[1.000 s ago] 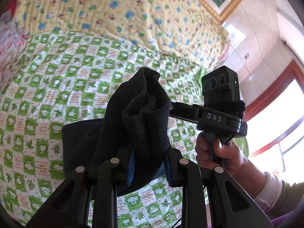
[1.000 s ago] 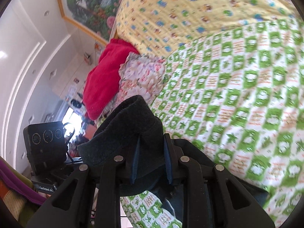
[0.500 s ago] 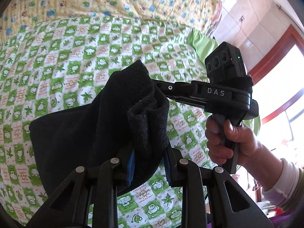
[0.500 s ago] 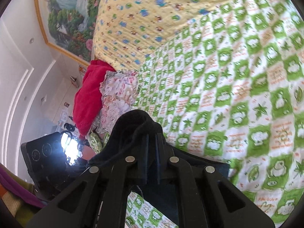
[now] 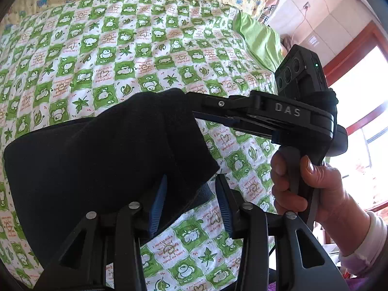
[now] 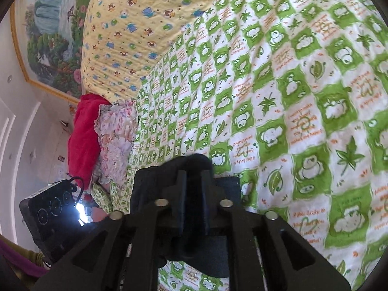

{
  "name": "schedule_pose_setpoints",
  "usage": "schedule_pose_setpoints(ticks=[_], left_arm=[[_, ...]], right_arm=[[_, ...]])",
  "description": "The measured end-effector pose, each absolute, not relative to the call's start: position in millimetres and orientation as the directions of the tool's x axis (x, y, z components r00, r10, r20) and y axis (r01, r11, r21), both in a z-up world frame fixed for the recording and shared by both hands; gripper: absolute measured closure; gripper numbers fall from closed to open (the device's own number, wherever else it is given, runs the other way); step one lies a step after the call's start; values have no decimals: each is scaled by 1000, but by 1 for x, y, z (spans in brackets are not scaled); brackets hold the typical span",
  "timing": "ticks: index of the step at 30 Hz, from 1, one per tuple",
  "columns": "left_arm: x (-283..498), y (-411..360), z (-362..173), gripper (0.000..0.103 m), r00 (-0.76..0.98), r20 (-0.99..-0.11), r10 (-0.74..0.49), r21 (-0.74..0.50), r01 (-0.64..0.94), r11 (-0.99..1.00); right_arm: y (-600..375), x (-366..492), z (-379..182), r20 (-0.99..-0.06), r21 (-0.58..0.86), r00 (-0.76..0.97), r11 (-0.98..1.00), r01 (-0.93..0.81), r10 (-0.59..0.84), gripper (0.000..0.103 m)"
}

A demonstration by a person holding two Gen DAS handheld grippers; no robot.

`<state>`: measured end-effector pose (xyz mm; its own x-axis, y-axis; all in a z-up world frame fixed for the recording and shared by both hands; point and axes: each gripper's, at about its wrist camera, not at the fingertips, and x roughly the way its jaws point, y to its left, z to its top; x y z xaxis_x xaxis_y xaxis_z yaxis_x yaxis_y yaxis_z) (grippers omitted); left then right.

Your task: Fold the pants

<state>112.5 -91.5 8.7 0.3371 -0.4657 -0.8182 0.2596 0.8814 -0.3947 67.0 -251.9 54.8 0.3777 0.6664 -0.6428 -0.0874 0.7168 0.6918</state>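
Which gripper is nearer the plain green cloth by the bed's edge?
Right. The right gripper comes in from the green cloth; the left gripper sits farther across the bed. Both are opening around the black pants.

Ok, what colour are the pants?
Black pants, clearest in the left wrist view.

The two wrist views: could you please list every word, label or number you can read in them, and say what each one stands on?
"DAS": raised letters on the side of the right gripper.
"I want to make you happy because smiling makes me happy": orange script on a white square of the green checked bedspread; partly guessed.
Other orange script on the bedspread: too small or warped to read.
The black pants: no text visible.
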Motion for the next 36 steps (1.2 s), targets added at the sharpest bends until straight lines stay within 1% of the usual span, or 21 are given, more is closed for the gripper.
schedule_pose_setpoints(ticks=[1, 2, 10, 15, 18, 20, 22, 24, 28, 32, 36], left_arm=[[112, -91, 10, 60, 340, -818, -464, -392, 261, 882], [110, -89, 12, 60, 344, -817, -463, -391, 259, 883], [100, -58, 25, 57, 377, -795, -475, -434, 193, 880], [91, -39, 32, 52, 407, -791, -458, -432, 159, 888], [87, -26, 34, 51, 421, -787, -450, -441, 126, 889], [84, -20, 34, 50, 428, -786, -446, -446, 107, 889], [82, -13, 34, 48, 437, -784, -442, -453, 85, 887], [79, -5, 33, 46, 444, -781, -438, -458, 68, 886], [72, 8, 32, 45, 460, -782, -422, -460, 31, 887], [66, 21, 30, 43, 472, -783, -406, -463, -7, 886], [60, 32, 28, 41, 483, -785, -387, -465, -48, 884]], right_arm=[[-253, 64, 56, -650, 684, 388, 726, -78, 654, 47], [-254, 62, 57, -648, 682, 398, 727, -77, 650, 42], [-255, 52, 60, -648, 687, 405, 724, -53, 645, 42], [-254, 48, 66, -670, 663, 410, 747, -42, 618, 42], [-251, 47, 71, -688, 645, 410, 764, -35, 599, 39], [-249, 45, 74, -686, 646, 411, 762, -36, 601, 28], [-246, 43, 78, -689, 639, 415, 768, -40, 595, 25], [-242, 42, 81, -697, 629, 409, 776, -47, 589, 25], [-233, 40, 87, -713, 601, 403, 796, -70, 574, 24], [-223, 38, 94, -725, 570, 405, 815, -99, 557, 19], [-217, 37, 94, -736, 560, 392, 822, -105, 551, 18]])
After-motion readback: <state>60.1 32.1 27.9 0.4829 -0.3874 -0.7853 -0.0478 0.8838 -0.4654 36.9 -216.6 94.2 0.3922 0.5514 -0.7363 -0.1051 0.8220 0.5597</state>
